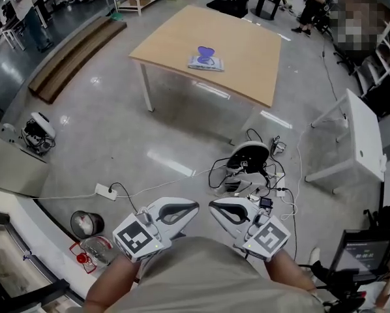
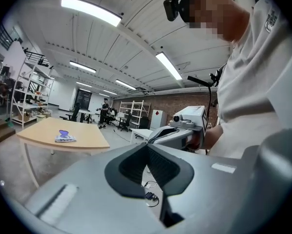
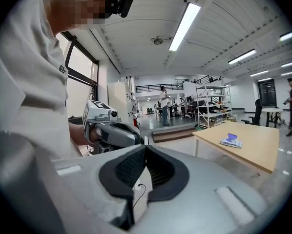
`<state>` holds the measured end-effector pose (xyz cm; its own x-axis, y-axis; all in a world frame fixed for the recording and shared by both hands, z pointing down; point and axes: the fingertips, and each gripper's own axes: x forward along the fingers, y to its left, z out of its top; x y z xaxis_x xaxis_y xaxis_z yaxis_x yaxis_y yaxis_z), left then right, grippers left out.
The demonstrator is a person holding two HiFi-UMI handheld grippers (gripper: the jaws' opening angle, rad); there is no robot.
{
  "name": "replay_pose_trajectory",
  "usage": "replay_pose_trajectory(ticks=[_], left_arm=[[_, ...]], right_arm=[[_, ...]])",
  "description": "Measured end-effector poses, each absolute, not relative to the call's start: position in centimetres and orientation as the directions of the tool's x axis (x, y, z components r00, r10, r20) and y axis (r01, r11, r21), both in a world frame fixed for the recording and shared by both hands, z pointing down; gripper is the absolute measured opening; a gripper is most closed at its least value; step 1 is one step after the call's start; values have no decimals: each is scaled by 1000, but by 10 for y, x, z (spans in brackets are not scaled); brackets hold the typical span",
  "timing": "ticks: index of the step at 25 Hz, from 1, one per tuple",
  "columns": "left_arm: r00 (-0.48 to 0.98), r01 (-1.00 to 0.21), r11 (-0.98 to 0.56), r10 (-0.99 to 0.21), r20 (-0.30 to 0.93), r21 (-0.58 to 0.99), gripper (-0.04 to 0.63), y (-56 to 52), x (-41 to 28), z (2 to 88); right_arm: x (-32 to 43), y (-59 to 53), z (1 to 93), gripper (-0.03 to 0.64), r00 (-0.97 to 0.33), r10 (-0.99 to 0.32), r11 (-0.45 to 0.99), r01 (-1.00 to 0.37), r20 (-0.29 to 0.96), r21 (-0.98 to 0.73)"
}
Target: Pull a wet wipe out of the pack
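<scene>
"One pack, is it? Where does it lie?"

"One wet wipe pack (image 1: 206,61), flat near the middle of the light wooden table (image 1: 182,31), well apart from me and my grippers. A purple piece stands up from its top. Its long axis runs across my head view, dipping a little to the right."

"And the room around it?"

"A big hall with a shiny grey floor (image 1: 117,129). A long, low wooden platform (image 1: 71,57) lies left of the table and a white table (image 1: 364,135) stands at the right. Nearer me, a tangle of cables (image 1: 283,194) lies round a round white device (image 1: 249,154). A power strip (image 1: 105,190) lies on the floor at my left. Beside it stands a round dark bin (image 1: 86,223) with something pale inside that I cannot name."

"Your grippers?"

"I hold both low before my body, their tips just beside each other. My left gripper (image 1: 195,206) has its jaws together on nothing, and my right gripper (image 1: 212,205) likewise."
</scene>
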<state>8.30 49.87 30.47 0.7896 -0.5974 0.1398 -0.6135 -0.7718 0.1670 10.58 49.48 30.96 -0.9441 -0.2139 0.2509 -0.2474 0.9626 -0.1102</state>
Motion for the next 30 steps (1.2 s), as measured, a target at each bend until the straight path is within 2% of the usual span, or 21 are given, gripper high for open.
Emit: replay_pose_trajectory(ticks=[10, 17, 22, 30], left_arm=[[795, -607, -771, -587, 152, 194, 5, 470, 12, 329], [792, -611, -764, -593, 147, 207, 5, 446, -10, 333], [787, -617, -763, -595, 164, 191, 5, 399, -16, 339], [754, -654, -737, -617, 225, 172, 5, 266, -19, 337]], right_arm=[[41, 469, 328, 2, -924, -240, 955, -280, 297, -99], [16, 445, 334, 2, -920, -237, 953, -282, 311, -108], [9, 390, 343, 2, -925, -221, 956, -268, 308, -117], [8, 250, 334, 2, -950, -208, 965, -238, 232, -107]])
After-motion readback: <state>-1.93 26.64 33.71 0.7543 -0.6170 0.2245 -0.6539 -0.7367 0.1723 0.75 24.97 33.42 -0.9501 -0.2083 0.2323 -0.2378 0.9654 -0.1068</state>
